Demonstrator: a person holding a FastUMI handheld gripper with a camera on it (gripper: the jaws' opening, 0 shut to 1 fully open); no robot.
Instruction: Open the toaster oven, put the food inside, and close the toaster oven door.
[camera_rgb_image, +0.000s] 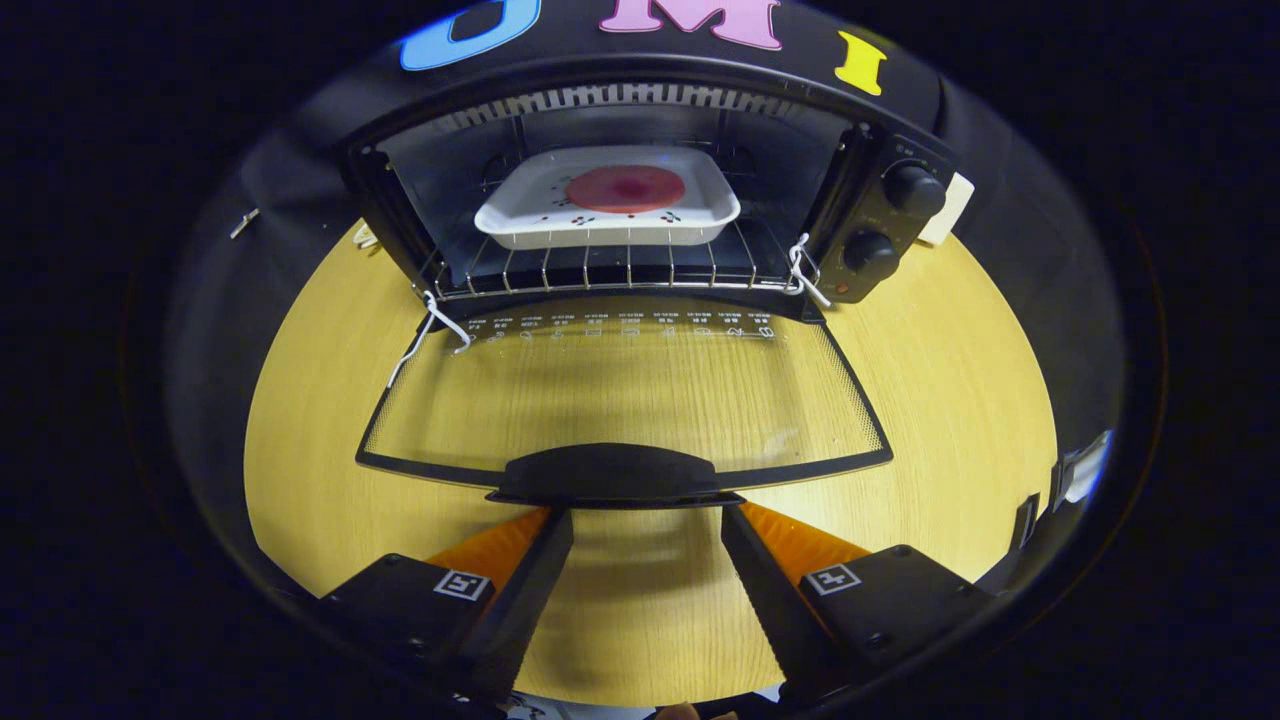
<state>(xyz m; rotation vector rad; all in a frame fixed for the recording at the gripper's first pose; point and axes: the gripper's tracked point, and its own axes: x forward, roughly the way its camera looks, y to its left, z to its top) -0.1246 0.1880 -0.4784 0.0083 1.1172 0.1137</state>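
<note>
A black toaster oven (880, 215) stands at the back of a round wooden table (950, 400). Its glass door (625, 400) hangs fully open, lying flat toward me. The black door handle (612, 472) sits just ahead of my fingertips. Inside, on the wire rack (600, 268), rests a white rectangular dish (608, 210) holding a round pinkish-red slice of food (626, 188). My gripper (647, 520) is open, its two fingers spread wide just below the handle, with nothing between them but bare table.
Two black knobs (912, 190) are on the oven's right panel. White wire hinges (440, 325) show at both lower corners of the opening. Bare wood lies to the left and right of the door.
</note>
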